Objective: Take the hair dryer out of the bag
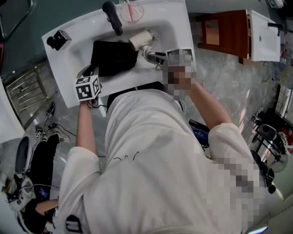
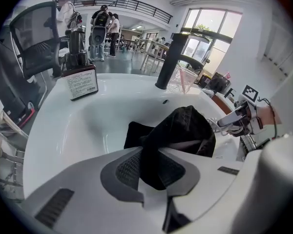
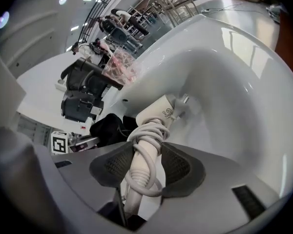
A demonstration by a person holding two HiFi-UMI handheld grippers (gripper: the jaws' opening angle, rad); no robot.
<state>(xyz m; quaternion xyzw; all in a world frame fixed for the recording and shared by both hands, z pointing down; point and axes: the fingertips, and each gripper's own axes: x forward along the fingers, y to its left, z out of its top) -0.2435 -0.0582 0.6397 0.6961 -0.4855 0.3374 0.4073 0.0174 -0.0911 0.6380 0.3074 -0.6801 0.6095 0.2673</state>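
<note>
A cream hair dryer (image 3: pixel 158 113) with its cord wound round the handle lies out of the bag, over the white sink basin (image 3: pixel 234 96). My right gripper (image 3: pixel 147 165) is shut on its cord-wrapped handle. In the head view the hair dryer (image 1: pixel 140 39) sits right of the black bag (image 1: pixel 113 57), and my right gripper (image 1: pixel 154 58) shows just below it. My left gripper (image 2: pixel 149 167) is shut on a fold of the black bag (image 2: pixel 183 128), which lies slumped in the basin. In the head view only the left gripper's marker cube (image 1: pixel 88 87) shows at the sink's front edge.
A black tap (image 1: pixel 113 16) and a clear cup with a pink toothbrush (image 1: pixel 130 8) stand at the sink's back edge. A small black dispenser (image 1: pixel 58 39) sits on the left rim. A wooden cabinet (image 1: pixel 224 33) stands to the right, a metal rack (image 1: pixel 27 89) to the left.
</note>
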